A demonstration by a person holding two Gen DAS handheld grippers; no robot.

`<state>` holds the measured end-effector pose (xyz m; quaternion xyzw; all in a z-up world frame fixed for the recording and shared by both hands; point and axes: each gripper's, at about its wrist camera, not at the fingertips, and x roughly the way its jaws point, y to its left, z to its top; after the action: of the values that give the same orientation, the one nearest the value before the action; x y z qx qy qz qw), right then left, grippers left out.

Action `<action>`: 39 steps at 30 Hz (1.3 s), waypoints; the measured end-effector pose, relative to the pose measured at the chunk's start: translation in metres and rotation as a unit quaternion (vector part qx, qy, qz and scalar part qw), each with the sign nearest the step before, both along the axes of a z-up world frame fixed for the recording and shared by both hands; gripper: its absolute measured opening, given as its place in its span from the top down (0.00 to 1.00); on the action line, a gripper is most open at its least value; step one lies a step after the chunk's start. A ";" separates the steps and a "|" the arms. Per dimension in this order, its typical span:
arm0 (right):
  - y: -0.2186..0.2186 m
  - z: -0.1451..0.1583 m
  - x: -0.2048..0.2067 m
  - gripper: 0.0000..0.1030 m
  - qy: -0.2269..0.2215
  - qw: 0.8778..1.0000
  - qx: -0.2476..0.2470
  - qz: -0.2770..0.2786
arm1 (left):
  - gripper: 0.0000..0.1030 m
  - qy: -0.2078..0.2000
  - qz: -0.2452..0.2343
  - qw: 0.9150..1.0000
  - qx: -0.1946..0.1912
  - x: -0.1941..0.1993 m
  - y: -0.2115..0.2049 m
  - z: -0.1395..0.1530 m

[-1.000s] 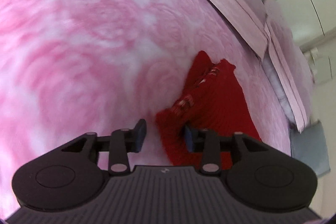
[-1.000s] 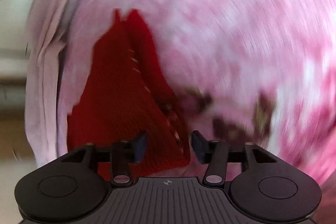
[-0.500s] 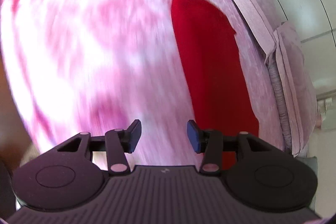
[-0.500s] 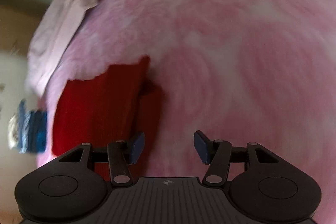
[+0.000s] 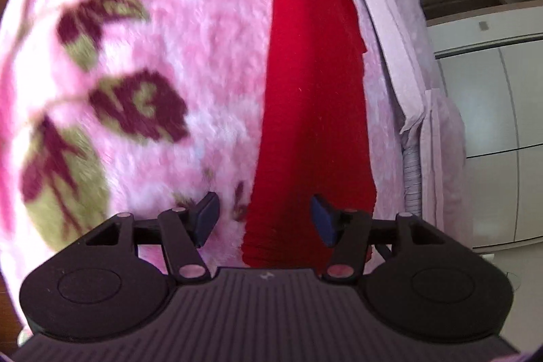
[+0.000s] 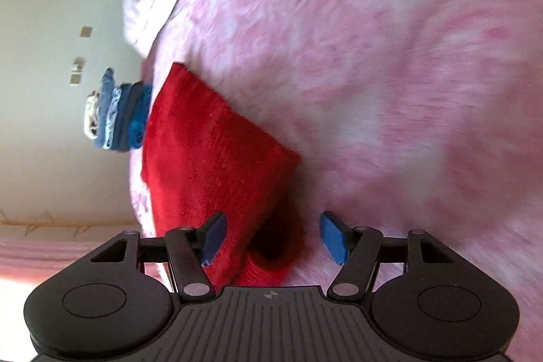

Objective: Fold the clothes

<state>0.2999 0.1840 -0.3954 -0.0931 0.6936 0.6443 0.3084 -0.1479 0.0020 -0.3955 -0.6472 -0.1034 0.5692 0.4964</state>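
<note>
A red knitted garment (image 5: pixel 315 97) lies folded into a long narrow strip on the pink fluffy blanket (image 5: pixel 210 63). My left gripper (image 5: pixel 264 217) is open, hovering over the strip's near end, with nothing between its fingers. In the right wrist view the same red garment (image 6: pixel 210 165) shows as a flat folded slab, with a rolled tube-like end (image 6: pixel 271 256) near the camera. My right gripper (image 6: pixel 271 238) is open over that rolled end and holds nothing.
A pale lilac sheet and pillow (image 5: pixel 400 33) run along the blanket's far side. White cupboard doors (image 5: pixel 492 124) stand beyond. A stack of folded blue clothes (image 6: pixel 118 114) sits past the red garment near a cream wall. Dark leaf patterns (image 5: pixel 101 97) mark the blanket.
Both cameras have swung around over the bed. The red garment, earlier spread loosely with trim showing, now lies as a smooth narrow fold. Both grippers stayed open.
</note>
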 end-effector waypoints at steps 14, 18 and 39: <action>-0.045 0.012 -0.026 0.94 0.009 1.000 -0.017 -0.023 | 0.93 0.098 -0.117 0.988 0.020 -0.038 -0.005 0.038; -0.090 0.013 -0.049 0.94 0.018 0.998 -0.048 -0.036 | 0.92 0.115 -0.130 0.985 -0.008 -0.066 -0.015 0.037; -0.140 0.169 -0.098 0.55 -0.331 0.922 0.110 0.168 | 0.64 0.303 -0.134 0.930 -0.161 0.054 -0.067 0.209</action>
<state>0.2016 0.0445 -0.2267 -0.3814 0.4511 0.6914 0.4160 -0.0937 -0.0646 -0.1860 -0.5230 0.2324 0.6755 0.4649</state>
